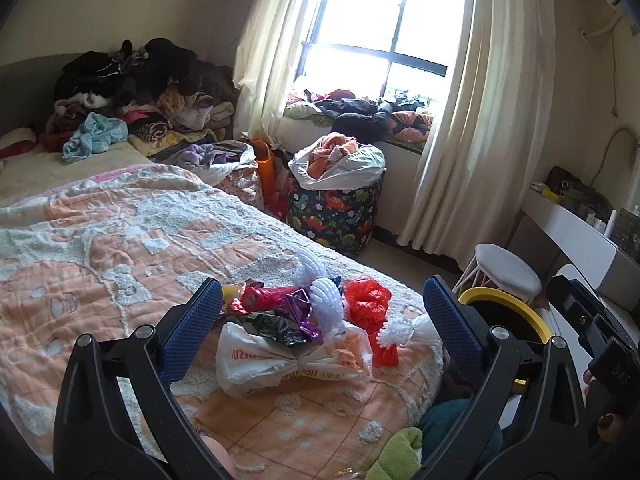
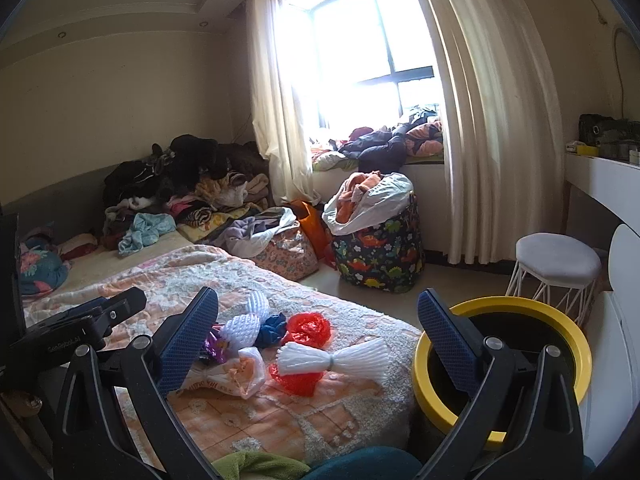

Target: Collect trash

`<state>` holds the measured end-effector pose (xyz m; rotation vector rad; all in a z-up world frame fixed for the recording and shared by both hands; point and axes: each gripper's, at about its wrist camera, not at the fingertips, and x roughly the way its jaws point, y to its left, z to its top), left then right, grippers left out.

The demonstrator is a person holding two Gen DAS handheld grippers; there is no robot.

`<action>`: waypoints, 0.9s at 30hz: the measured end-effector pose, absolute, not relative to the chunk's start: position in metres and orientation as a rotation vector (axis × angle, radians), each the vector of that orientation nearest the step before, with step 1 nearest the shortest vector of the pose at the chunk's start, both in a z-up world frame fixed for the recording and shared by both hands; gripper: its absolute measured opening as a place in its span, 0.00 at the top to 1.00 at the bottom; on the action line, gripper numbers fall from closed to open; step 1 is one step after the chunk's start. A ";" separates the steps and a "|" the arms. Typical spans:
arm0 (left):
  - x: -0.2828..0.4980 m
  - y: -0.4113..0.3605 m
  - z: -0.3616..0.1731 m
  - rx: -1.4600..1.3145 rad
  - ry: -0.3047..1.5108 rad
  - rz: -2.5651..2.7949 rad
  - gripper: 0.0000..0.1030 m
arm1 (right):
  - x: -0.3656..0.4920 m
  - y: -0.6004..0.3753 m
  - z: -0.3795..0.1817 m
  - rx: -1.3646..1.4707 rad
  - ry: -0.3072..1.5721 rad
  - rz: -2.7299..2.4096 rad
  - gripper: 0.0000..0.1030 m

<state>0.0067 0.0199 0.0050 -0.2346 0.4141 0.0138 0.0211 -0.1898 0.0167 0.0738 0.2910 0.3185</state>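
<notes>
A heap of trash lies on the bed corner: a white printed plastic bag [image 1: 288,364], red plastic bags [image 1: 366,300], white foam fruit nets [image 1: 326,300], a red snack tube [image 1: 266,296] and dark foil wrappers [image 1: 280,324]. My left gripper [image 1: 324,334] is open and empty, its jaws wide either side of the heap, above it. My right gripper [image 2: 318,346] is open and empty over the same heap; there I see a tied foam net [image 2: 332,358], a red bag [image 2: 308,326] and the white bag [image 2: 232,376]. A yellow-rimmed black bin [image 2: 500,364] stands right of the bed.
The bed has an orange and white quilt [image 1: 120,264]. Clothes are piled at the headboard [image 1: 140,92] and on the window sill [image 1: 360,110]. A dinosaur-print hamper [image 2: 378,252] and a white stool [image 2: 556,264] stand on the floor. A white desk [image 2: 600,176] is at right.
</notes>
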 end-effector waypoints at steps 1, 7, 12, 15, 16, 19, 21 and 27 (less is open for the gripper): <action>0.008 0.024 0.005 -0.242 0.415 0.021 0.11 | 0.022 -0.187 0.016 0.071 0.298 0.327 0.06; 0.020 0.043 0.009 -0.291 0.404 0.032 0.11 | 0.036 -0.176 0.014 0.073 0.338 0.382 0.06; 0.040 0.048 0.010 -0.312 0.422 -0.009 0.11 | 0.054 -0.167 0.005 0.051 0.397 0.426 0.06; 0.059 0.043 0.007 -0.295 0.463 -0.014 0.11 | 0.067 -0.169 -0.003 0.040 0.444 0.436 0.06; 0.064 0.042 0.006 -0.299 0.478 -0.024 0.11 | 0.071 -0.171 -0.005 0.036 0.457 0.432 0.06; 0.081 0.034 0.001 -0.293 0.520 -0.047 0.11 | 0.080 -0.180 -0.011 0.032 0.484 0.420 0.06; 0.092 0.028 -0.004 -0.283 0.550 -0.058 0.11 | 0.084 -0.186 -0.013 0.026 0.493 0.406 0.06; 0.117 0.009 -0.021 -0.244 0.633 -0.093 0.26 | 0.103 -0.205 -0.023 0.018 0.550 0.349 0.06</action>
